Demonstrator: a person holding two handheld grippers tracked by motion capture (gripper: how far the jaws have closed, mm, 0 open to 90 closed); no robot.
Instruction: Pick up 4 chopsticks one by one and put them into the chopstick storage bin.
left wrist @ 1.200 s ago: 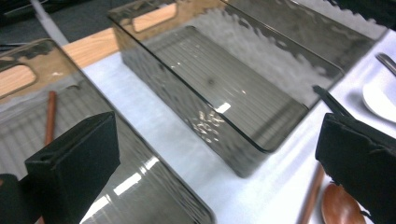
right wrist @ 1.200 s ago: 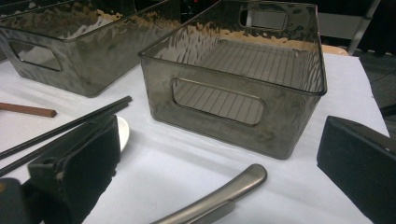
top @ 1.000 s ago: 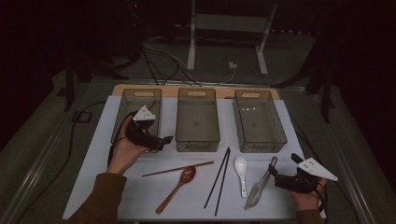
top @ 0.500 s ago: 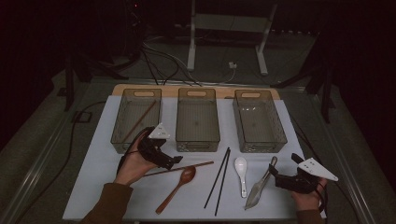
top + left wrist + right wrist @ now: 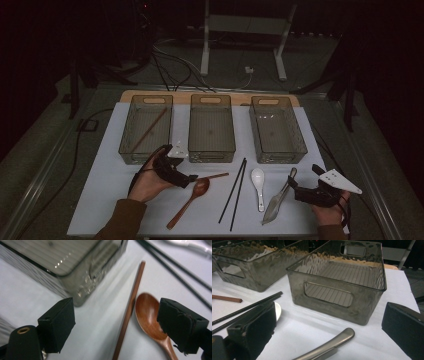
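My left gripper [image 5: 189,179] is low over the white mat, just in front of the left bin [image 5: 131,150]. In the left gripper view my left gripper [image 5: 120,326] is open, its jaws having just been closing. A brown chopstick [image 5: 129,310] lies between the pads, untouched, with the wooden spoon [image 5: 149,315] beside it. A second brown chopstick [image 5: 150,130] lies inside the left bin. My right gripper [image 5: 296,189] rests open at the front right. The metal spoon's handle [image 5: 329,343] lies on the mat between its jaws, free of them.
Middle bin [image 5: 211,150] and right bin [image 5: 277,152] stand in a row at the back of the mat. Two black chopsticks [image 5: 235,192], a white spoon [image 5: 258,182] and the metal spoon [image 5: 277,201] lie along the front. Cables and a stand's legs lie beyond the table.
My left hand has come down and toward the front from over the left bin to the brown chopstick on the mat. The right hand has stayed put.
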